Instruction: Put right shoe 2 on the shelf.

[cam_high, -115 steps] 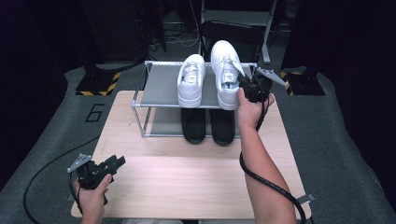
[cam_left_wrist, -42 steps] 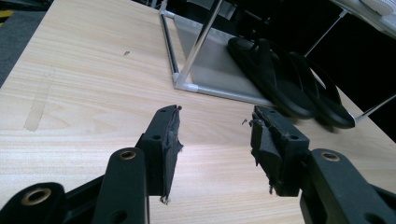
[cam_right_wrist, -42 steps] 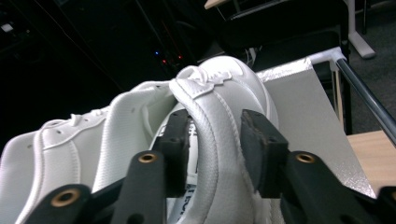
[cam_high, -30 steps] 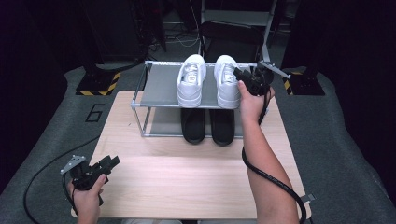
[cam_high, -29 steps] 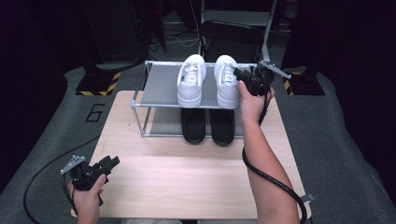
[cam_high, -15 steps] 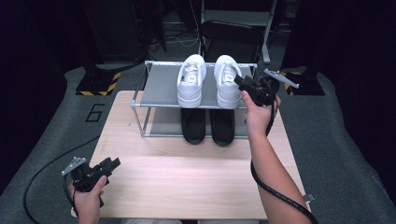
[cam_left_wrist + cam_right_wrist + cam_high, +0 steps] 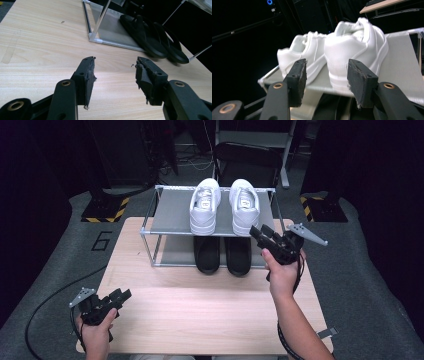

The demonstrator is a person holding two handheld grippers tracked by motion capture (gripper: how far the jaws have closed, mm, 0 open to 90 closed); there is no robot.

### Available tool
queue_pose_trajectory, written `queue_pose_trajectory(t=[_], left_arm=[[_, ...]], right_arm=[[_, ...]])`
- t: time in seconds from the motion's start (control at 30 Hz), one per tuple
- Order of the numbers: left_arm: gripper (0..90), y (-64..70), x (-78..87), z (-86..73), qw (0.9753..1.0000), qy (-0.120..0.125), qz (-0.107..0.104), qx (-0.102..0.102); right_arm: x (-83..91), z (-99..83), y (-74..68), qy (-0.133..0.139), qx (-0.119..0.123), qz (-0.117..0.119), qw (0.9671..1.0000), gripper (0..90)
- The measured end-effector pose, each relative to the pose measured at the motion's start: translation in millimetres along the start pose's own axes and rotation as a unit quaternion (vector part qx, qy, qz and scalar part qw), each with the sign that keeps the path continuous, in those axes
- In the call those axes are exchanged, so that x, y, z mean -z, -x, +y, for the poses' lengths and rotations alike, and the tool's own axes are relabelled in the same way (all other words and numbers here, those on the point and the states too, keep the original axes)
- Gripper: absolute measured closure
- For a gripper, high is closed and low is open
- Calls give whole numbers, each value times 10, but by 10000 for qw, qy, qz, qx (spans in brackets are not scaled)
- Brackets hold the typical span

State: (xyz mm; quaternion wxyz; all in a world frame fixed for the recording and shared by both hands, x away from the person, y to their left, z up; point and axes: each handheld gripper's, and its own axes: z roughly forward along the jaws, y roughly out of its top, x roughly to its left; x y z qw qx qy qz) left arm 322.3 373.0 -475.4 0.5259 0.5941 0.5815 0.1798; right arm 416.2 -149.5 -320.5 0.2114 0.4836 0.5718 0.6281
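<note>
**Surfaces and finishes**

The bench is pale wood, matt, with visible grain. The rack has bright metal tubes and dull grey shelves. The white shoes look smooth, leather-like, faintly sheened. The black sandals look matt, rubbery. On the left gripper, the jaws carry rough, frayed black pads on hard matt plastic.

2 white sneakers sit on 1 rack, with 2 black sandals below, on 1 table.
</note>
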Motion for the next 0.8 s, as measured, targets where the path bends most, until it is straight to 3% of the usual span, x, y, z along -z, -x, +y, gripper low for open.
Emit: queue_pose_trajectory(t=[0.1, 0.37, 0.6, 0.8], left_arm=[[486, 1, -1, -3, 10000, 1, 5, 0], [484, 24, -28, -18, 10000, -26, -5, -33], [484, 47, -49, -32, 9999, -49, -24, -94], [484, 53, -83, -63, 9998, -140, -28, -111]], right_arm=[[102, -176, 1, -94, 41, 36, 9999, 491], [281, -724, 135, -437, -220, -8, 9988, 491], [366, -1116, 195, -830, 16, -204, 9963, 485], [356, -1484, 294, -1194, -41, -347, 9922, 486]])
